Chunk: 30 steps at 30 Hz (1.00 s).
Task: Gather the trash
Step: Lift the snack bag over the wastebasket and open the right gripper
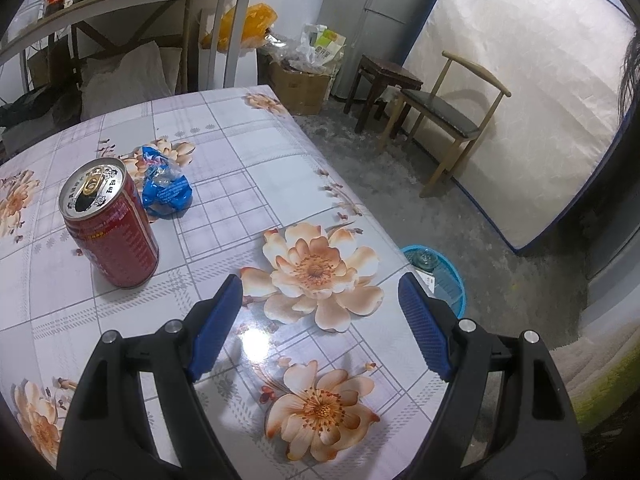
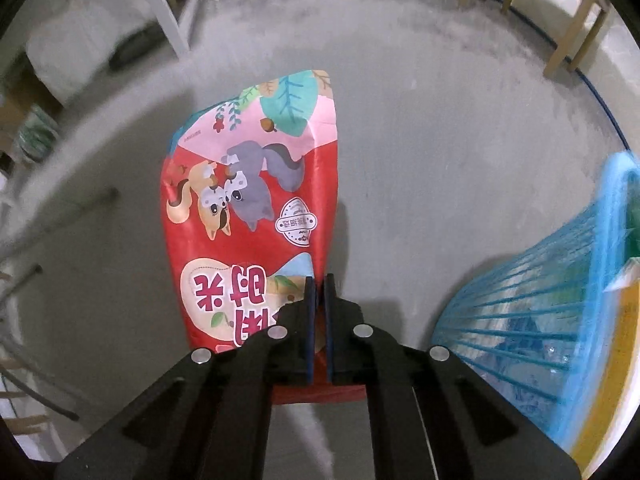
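Two tools: right tool (image 2: 319, 280) clamped on the snack bag (image 2: 256, 208); left tool (image 1: 320, 292) gaping, empty, over the tabletop (image 1: 248, 152).
Bag: hangs above the floor, long axis running away from the tool, print upside down.
Basket (image 2: 532, 300): just right of the bag, near the right hand.
Left on tabletop: red can (image 1: 110, 224), upright; blue wrapper (image 1: 166, 188).

Floral table (image 1: 248, 184) bears red can (image 1: 114, 228), blue wrapper (image 1: 166, 190).

A red can (image 1: 110, 224) with a silver top stands at ten o'clock of a peach flower on the grey-checked tablecloth (image 1: 248, 184); a blue wrapper (image 1: 166, 190) lies at the can's two o'clock.

The red-and-pink snack bag (image 2: 256, 216) carries grey and orange squirrels; the mesh bin (image 2: 560, 320) at its four o'clock is light blue.
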Each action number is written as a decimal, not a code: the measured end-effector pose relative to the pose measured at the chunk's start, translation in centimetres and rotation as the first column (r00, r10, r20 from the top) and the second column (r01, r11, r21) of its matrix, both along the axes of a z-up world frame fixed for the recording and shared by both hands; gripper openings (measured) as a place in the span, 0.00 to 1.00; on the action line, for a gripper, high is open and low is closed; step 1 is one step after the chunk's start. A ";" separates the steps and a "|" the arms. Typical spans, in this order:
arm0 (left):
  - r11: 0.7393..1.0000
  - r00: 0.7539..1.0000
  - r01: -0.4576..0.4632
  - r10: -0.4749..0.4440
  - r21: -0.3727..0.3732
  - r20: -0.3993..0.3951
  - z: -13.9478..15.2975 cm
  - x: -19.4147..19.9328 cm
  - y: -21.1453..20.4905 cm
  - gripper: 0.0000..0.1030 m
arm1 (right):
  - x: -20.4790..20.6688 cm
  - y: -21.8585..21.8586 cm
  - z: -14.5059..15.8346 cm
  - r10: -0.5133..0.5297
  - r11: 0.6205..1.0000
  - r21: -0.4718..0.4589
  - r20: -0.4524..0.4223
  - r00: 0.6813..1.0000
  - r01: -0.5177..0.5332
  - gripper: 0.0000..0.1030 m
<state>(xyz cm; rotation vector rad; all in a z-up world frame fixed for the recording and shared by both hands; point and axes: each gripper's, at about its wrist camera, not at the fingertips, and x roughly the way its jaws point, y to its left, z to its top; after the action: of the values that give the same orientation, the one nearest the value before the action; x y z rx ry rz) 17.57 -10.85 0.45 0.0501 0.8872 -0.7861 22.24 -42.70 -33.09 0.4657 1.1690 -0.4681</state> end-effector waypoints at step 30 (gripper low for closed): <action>0.994 1.000 0.003 -0.001 -0.111 0.022 1.0 -1.4 2.3 0.74 | -12.0 -6.3 0.3 -0.075 0.991 -0.132 -0.358 0.931 0.029 0.03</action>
<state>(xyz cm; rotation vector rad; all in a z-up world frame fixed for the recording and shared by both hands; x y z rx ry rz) 16.20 -8.60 1.43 -0.0380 0.8220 -0.8341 10.23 -49.04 -32.77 0.3085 1.4749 -0.6898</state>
